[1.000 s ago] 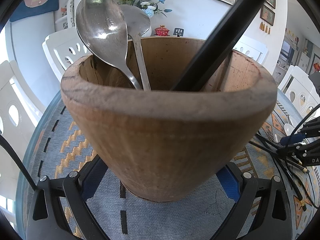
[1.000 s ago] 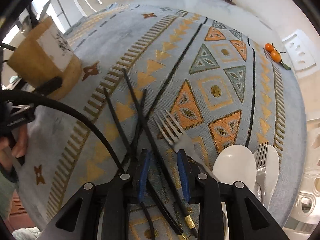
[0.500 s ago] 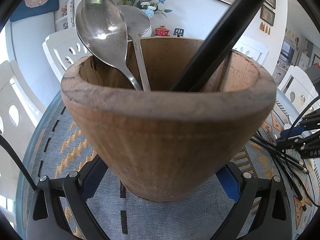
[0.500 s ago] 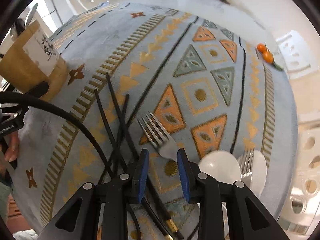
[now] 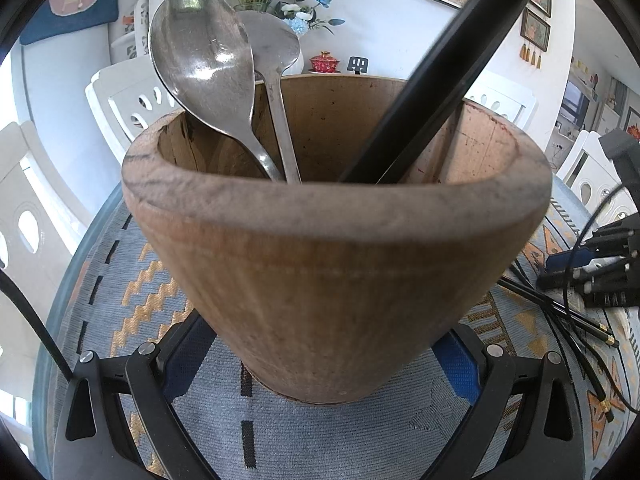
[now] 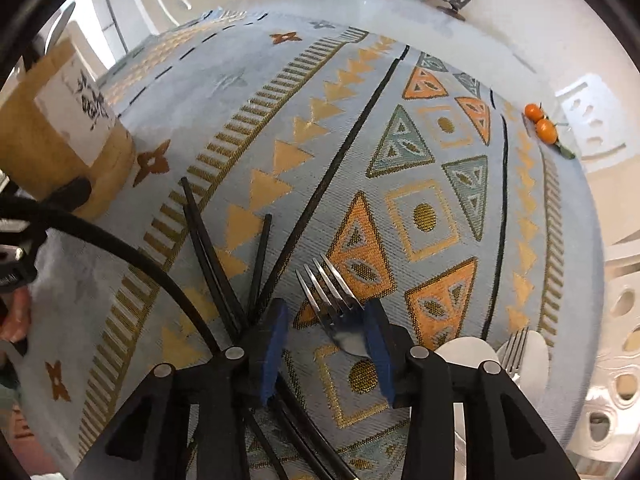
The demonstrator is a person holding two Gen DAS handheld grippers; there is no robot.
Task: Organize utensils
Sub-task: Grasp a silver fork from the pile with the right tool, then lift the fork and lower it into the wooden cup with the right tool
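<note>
A wooden utensil holder (image 5: 320, 264) fills the left wrist view, with my left gripper (image 5: 320, 340) shut on its lower sides. Two metal spoons (image 5: 204, 64) and a black chopstick (image 5: 432, 76) stand in it. In the right wrist view the holder (image 6: 60, 148) stands at the far left. My right gripper (image 6: 326, 312) points down at the cloth and its jaws are closing. A metal fork (image 6: 328, 292) lies between them, next to the right pad and clear of the left one. Several black chopsticks (image 6: 208, 248) lie crossed just left of the jaws.
A white spoon (image 6: 464, 354) and a second fork (image 6: 516, 354) on another white spoon lie at the lower right. Two small oranges (image 6: 540, 120) sit near the table's far right edge. A black cable (image 6: 120, 244) crosses the lower left. White chairs ring the table.
The right gripper has shifted to the right: a chopstick lay between its jaws before, now the fork's head does. The left gripper and holder have not moved.
</note>
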